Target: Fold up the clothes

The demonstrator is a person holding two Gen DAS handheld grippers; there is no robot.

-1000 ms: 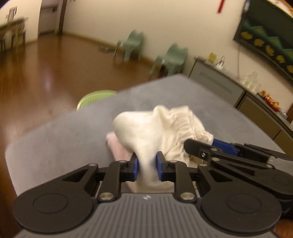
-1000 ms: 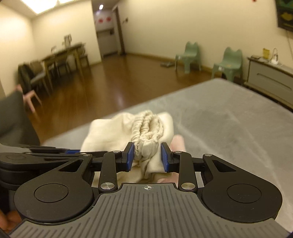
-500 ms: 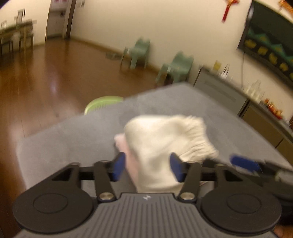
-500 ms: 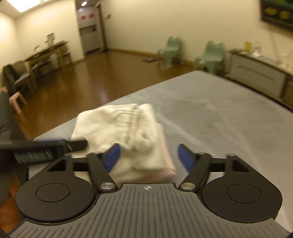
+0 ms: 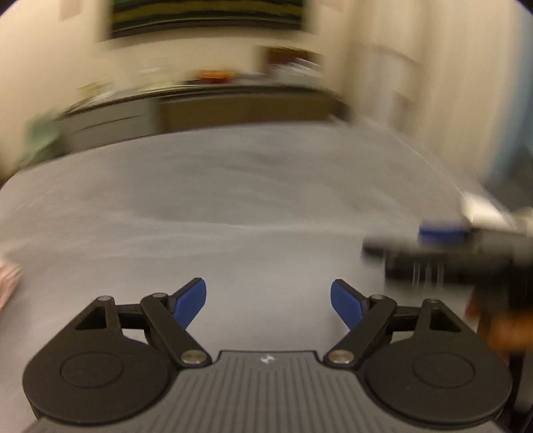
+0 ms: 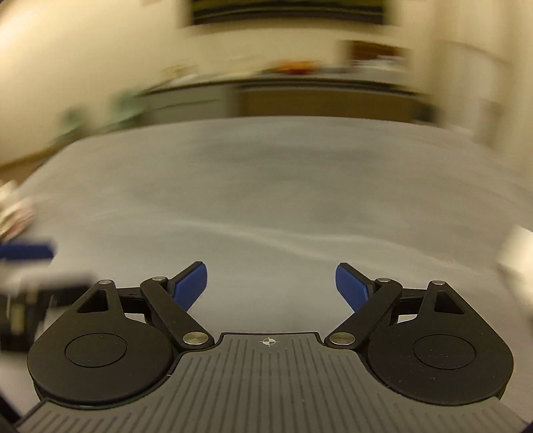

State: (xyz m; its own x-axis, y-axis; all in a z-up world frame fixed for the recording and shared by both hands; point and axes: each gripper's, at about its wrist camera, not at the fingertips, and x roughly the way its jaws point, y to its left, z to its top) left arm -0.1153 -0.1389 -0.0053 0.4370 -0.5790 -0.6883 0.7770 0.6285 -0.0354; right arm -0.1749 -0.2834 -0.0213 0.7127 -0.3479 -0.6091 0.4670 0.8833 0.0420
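Both views are smeared by motion blur, so most of the background is hard to read: a dark framed panel high on the pale wall [image 5: 206, 16], a long low cabinet [image 6: 299, 96] with small unreadable items on top, and two greenish smudges [image 6: 96, 115] at the left that may be chairs — no more can be told. The clothes are barely in view: a pale, pinkish bundle of fabric [image 5: 8, 283] is cut off at the far left edge of the left wrist view, lying on the grey cloth-covered table [image 5: 250, 206], and the same pale bundle [image 6: 16, 213] shows as a blur at the left edge of the right wrist view; its fold cannot be made out. One more whitish patch [image 6: 518, 253] sits at the right edge of the right wrist view, too blurred to identify. There are two grippers. The left gripper [image 5: 268, 301] hangs over bare table with its two blue-padded fingers spread wide and nothing between them. The right gripper [image 6: 270, 282] is likewise spread wide and holds nothing — in the left wrist view it appears side-on as a dark blurred shape with a blue pad [image 5: 443, 233] at the right.
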